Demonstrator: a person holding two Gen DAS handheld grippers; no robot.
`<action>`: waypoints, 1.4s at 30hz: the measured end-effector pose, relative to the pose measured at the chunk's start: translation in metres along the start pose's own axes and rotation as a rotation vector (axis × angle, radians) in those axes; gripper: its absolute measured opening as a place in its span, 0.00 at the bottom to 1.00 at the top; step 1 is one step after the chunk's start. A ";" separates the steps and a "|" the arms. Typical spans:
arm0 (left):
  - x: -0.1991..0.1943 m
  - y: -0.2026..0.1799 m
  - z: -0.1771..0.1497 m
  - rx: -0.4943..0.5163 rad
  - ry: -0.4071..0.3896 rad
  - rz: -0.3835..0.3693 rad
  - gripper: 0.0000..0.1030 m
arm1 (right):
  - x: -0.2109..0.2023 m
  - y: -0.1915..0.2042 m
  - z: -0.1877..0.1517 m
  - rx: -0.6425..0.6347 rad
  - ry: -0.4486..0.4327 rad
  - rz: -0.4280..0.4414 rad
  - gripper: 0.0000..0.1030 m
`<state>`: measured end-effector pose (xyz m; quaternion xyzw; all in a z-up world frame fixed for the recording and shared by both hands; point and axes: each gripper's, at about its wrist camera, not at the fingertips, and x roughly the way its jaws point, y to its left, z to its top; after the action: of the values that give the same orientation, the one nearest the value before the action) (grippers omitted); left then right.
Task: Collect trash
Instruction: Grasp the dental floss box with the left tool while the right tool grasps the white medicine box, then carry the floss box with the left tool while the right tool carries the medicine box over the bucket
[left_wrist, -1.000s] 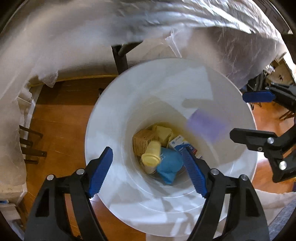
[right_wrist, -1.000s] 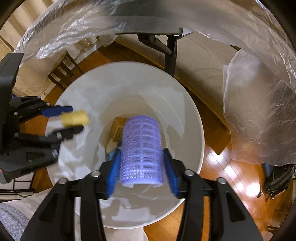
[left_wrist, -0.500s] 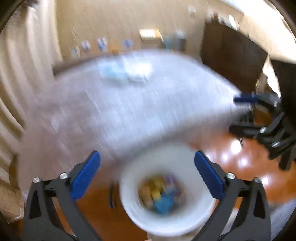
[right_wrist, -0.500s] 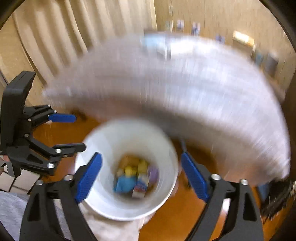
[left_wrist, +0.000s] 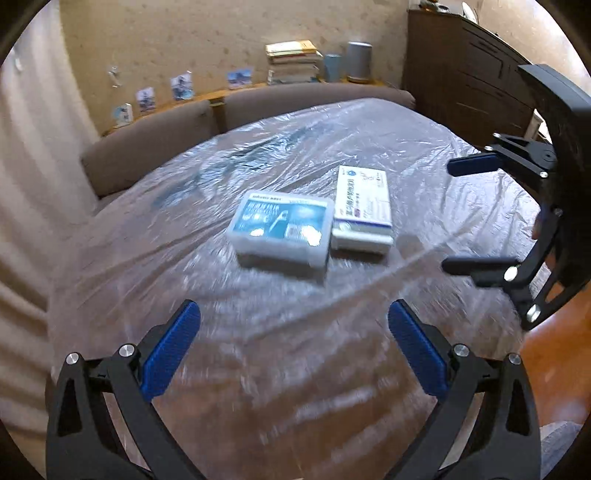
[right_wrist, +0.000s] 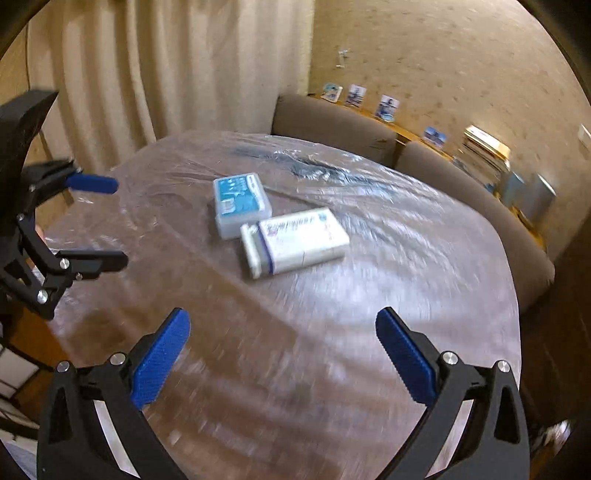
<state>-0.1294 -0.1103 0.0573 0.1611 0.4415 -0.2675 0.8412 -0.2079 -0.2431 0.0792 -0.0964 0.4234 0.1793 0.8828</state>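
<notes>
Two trash items lie flat on the plastic-covered counter (left_wrist: 424, 177), touching side by side. A clear plastic case (left_wrist: 281, 228) with a blue label sits left in the left view; a white carton (left_wrist: 364, 206) with blue print and purple stripe sits right, both closed.

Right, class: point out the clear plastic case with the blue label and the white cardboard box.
Clear plastic case with blue label (left_wrist: 281, 224): left wrist view, lid centre.
White cardboard box (right_wrist: 300, 236): right wrist view, top face.
</notes>
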 end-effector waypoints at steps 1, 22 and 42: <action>0.007 0.003 0.003 0.003 0.006 -0.011 0.99 | 0.012 -0.001 0.007 -0.028 0.018 0.007 0.96; 0.077 0.025 0.041 0.131 0.029 -0.184 0.88 | 0.100 -0.023 0.043 -0.104 0.118 0.148 0.96; 0.020 0.003 0.004 -0.082 -0.046 0.062 0.80 | 0.044 -0.032 0.018 0.121 0.030 0.101 0.92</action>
<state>-0.1158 -0.1164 0.0436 0.1337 0.4274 -0.2267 0.8649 -0.1567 -0.2567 0.0565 -0.0239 0.4512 0.1961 0.8703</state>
